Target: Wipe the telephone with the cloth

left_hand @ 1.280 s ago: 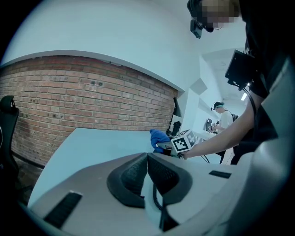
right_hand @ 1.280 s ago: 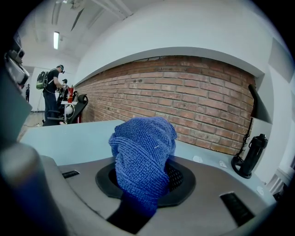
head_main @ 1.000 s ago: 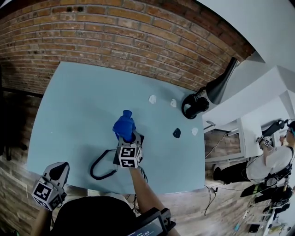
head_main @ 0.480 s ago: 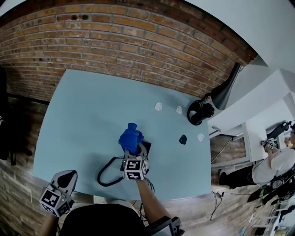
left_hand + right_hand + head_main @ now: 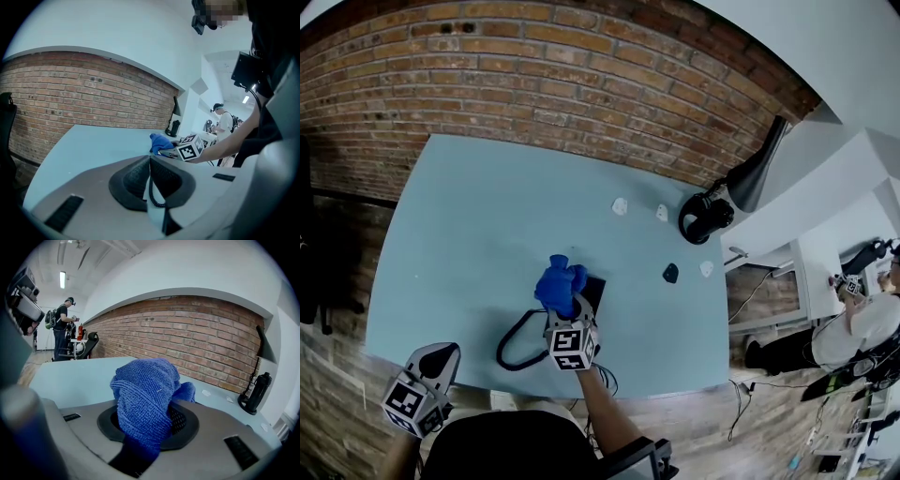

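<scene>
Wiping in hand: your right gripper clamps the cloth over the telephone at the table's 6 o'clock, left gripper closed empty at 7 o'clock; next move likely needs firm strokes across the telephone.

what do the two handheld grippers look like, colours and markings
The left gripper and the right gripper both have smooth grey plastic bodies. Their ribbed black jaw pads sit in a rounded black surround. Each carries a white cube with black square markers: the left cube and the right cube. The person wears a dark top, and the right forearm has no sleeve.
</scene>
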